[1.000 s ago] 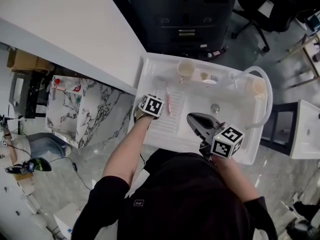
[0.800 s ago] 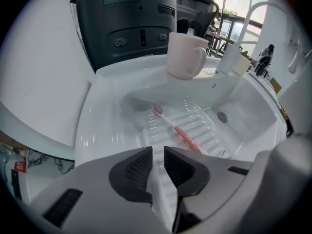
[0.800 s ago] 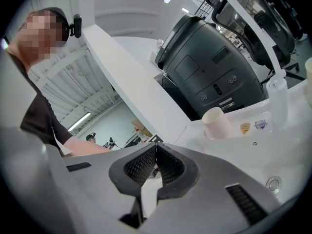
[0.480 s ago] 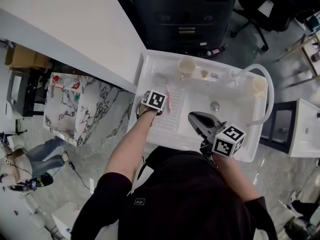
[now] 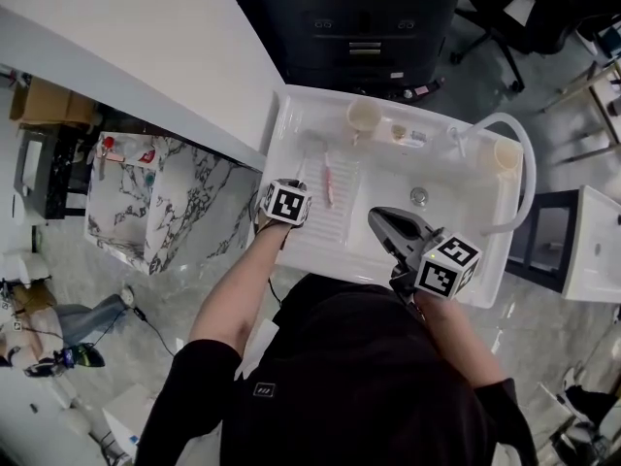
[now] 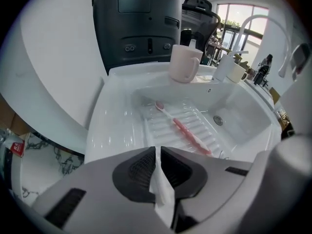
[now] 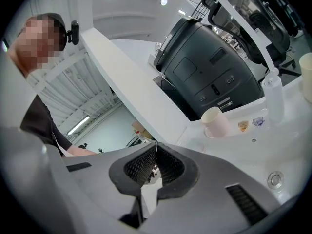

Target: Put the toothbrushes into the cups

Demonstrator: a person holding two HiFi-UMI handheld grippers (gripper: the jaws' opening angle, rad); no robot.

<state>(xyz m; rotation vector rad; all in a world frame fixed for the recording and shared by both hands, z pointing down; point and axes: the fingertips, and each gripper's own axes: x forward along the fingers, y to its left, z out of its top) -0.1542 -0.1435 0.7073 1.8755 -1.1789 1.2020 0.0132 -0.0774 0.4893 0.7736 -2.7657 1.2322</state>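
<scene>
A pink toothbrush (image 6: pixel 183 128) lies along the ribbed drainboard (image 5: pixel 335 223) of the white sink; it also shows in the head view as the pink toothbrush (image 5: pixel 328 181). My left gripper (image 6: pixel 157 155) points steeply down near the drainboard's left edge and is shut on a thin white strip, apparently a white toothbrush handle (image 6: pixel 162 191). In the head view its marker cube (image 5: pixel 287 203) hides the jaws. A pale cup (image 6: pixel 184 63) stands on the back ledge, a second cup (image 5: pixel 506 153) at the far right. My right gripper (image 5: pixel 380 218) hovers shut and empty over the sink's front.
The basin with its drain (image 5: pixel 418 197) lies right of the drainboard. A curved white faucet hose (image 5: pixel 524 178) arches at the right end. Small items and a bottle (image 6: pixel 224 66) sit on the back ledge. A black cabinet (image 5: pixel 369 17) stands behind, a white counter (image 5: pixel 146 56) to the left.
My left gripper's cube has drawn back toward me and slightly left, away from the pink toothbrush. The right gripper has stayed where it was.
</scene>
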